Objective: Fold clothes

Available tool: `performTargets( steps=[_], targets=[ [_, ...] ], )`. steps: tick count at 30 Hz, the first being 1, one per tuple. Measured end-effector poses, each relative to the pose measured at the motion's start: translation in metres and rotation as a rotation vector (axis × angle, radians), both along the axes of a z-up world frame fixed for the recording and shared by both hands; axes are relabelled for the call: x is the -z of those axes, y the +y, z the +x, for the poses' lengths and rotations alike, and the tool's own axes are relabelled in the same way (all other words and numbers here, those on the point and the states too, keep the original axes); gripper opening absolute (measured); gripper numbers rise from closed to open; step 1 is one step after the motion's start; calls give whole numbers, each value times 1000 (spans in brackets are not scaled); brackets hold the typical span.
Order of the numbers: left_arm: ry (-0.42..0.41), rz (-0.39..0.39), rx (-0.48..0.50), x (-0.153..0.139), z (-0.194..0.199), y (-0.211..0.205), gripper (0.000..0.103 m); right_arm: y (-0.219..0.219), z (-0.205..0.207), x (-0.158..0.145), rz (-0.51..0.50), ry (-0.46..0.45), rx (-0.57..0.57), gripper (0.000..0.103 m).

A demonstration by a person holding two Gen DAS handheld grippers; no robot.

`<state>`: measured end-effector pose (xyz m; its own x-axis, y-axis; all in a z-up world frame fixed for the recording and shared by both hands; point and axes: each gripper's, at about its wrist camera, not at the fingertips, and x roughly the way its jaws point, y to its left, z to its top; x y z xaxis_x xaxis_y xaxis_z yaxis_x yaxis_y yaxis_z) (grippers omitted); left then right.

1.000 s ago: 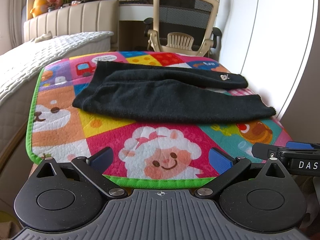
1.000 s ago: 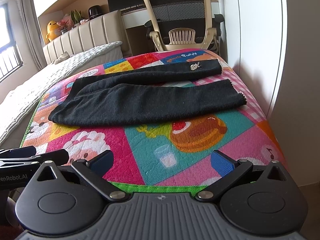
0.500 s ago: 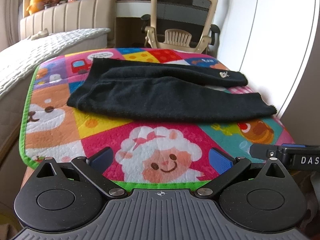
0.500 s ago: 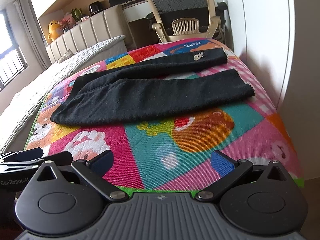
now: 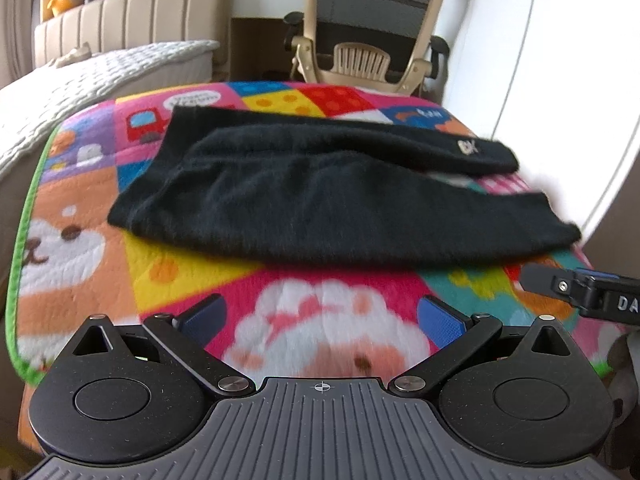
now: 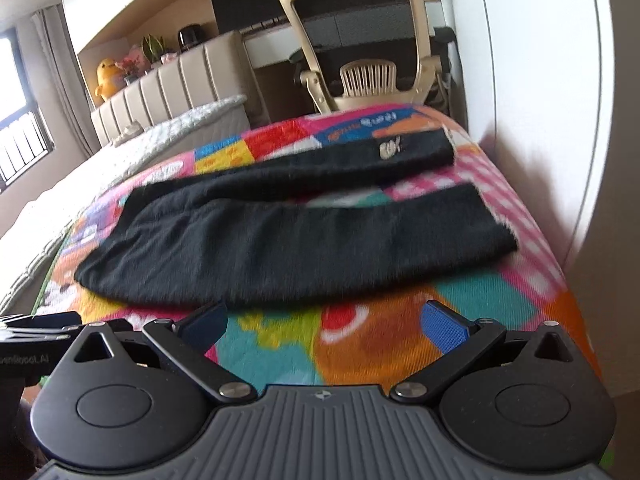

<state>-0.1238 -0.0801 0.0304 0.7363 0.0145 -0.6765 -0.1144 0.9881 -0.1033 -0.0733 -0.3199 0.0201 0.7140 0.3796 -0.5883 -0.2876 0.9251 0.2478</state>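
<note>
Garment: black knit trousers (image 5: 320, 200) are lying flat on the patterned mat.
Pose: legs are stretching rightward, slightly parted; waist is sitting at the left.
Detail: a small pale emblem (image 6: 389, 148) is showing on the far leg's right end.

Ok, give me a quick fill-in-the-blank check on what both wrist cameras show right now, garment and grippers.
1. The black garment lies on a colourful ____ printed with cartoon animals.
2. The left gripper has its jaws ____, holding nothing.
3. The right gripper is ____ too, short of the garment's near edge.
4. Beyond the far end of the mat stands an office ____.

Missing words: mat; open; open; chair
</note>
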Motion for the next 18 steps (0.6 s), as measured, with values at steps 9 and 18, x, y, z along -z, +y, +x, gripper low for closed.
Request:
performTargets(
  steps=[9,18],
  targets=[
    [-40,-20,-1,-4,53,21,103,3,46,-6,48,-9,5,103],
    [-42,-54,-19,10,70,44,103,30,83,-23,66,-164,-129,103]
  ],
)
